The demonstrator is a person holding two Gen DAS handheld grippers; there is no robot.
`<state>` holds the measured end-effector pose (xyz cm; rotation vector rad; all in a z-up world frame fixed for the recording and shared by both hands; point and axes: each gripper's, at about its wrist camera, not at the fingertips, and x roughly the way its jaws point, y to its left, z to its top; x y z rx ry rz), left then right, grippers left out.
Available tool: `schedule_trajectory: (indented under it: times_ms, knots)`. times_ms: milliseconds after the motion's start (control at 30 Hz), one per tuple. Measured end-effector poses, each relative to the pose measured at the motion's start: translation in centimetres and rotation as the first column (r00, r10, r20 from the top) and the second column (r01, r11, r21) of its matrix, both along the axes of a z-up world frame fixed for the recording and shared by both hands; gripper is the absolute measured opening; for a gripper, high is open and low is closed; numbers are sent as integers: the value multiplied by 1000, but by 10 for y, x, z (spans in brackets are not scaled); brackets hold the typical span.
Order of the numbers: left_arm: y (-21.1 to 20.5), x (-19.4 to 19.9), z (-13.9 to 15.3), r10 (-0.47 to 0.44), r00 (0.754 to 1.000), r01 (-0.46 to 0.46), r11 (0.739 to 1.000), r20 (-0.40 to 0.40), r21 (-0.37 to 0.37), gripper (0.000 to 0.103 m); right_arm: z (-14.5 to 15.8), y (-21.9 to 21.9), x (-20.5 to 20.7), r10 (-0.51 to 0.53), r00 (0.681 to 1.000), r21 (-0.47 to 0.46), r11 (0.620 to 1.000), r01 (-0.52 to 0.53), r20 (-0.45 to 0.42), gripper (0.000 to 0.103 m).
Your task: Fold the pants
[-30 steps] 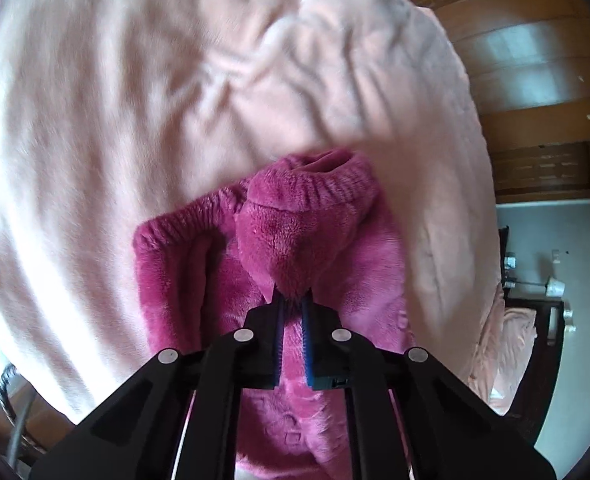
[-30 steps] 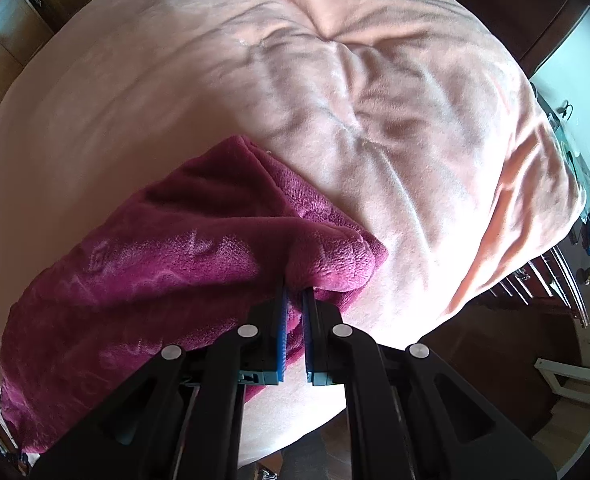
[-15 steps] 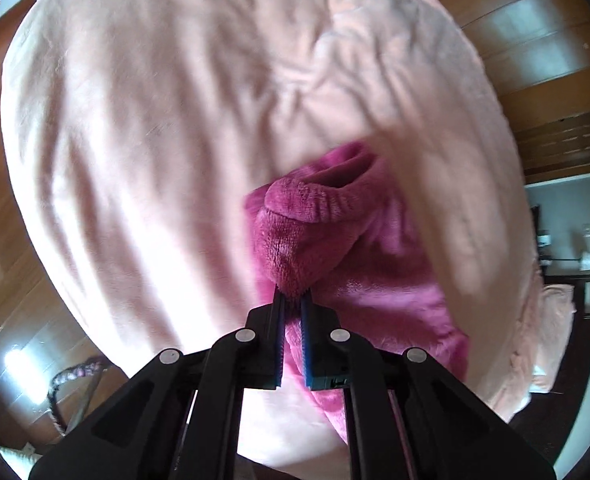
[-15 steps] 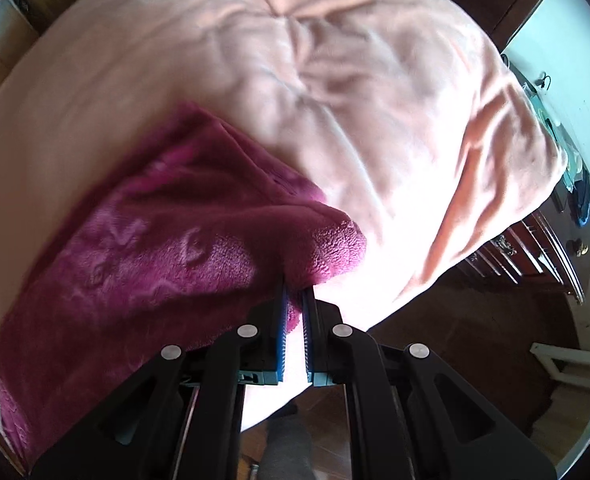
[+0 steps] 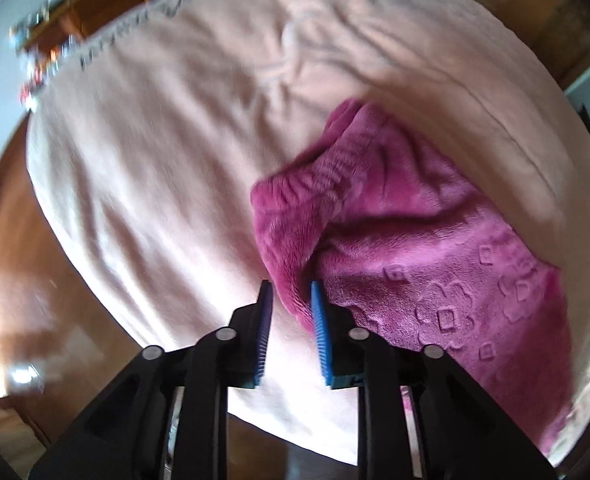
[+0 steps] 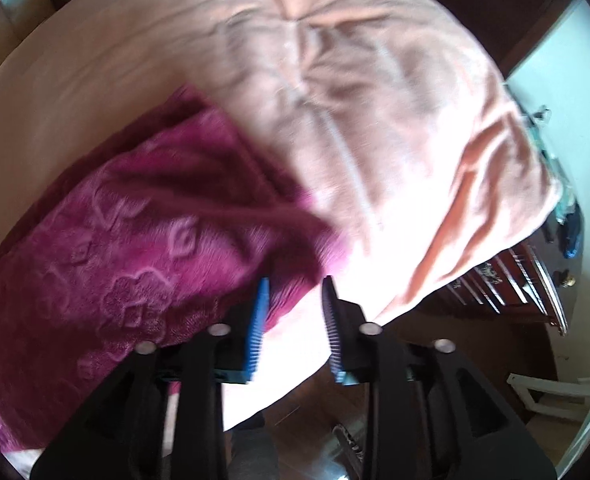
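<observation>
The magenta fleece pants (image 5: 415, 240) lie on a pale pink blanket (image 5: 175, 140) over the bed. In the left wrist view the ribbed waistband end is nearest. My left gripper (image 5: 289, 292) is open, its blue pads apart, with a fold of the waistband corner loose between them. In the right wrist view the pants (image 6: 127, 248) spread to the left with embossed flower patterns. My right gripper (image 6: 295, 288) is open too, a corner of the fabric lying between its pads. Both views are motion-blurred.
The pink blanket (image 6: 375, 100) covers the whole bed and drops off at its edges. Wooden floor (image 5: 27, 280) shows to the left. A dark wooden dresser (image 6: 515, 280) and a white stool (image 6: 555, 396) stand to the right of the bed.
Both grippers were shut on the pants and holding them up. Now both have opened and the pants have dropped flat onto the blanket, spread sideways between the two grippers.
</observation>
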<state>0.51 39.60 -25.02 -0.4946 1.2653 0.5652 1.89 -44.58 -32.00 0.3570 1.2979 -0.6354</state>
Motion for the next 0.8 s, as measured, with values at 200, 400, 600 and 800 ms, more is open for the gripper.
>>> schedule_trajectory:
  times_ms: [200,400,600,800]
  knots:
    - [-23,13,27,-84,995,81,994,46,68,37,18,20,14,11,998,57,998,-15,61,33]
    - [-88,65,12,-259,964,261,965,56,-18,39,30,154,86,343,927,166,915,-366,152,33]
    - [-126,104,-8,-357,932,360,932,59,-43,44,28,299,137,608,766,260,720,-643,209,33]
    - [-140,139,-26,-434,900,435,899,36,-47,46,7,401,162,726,653,344,570,-746,215,34]
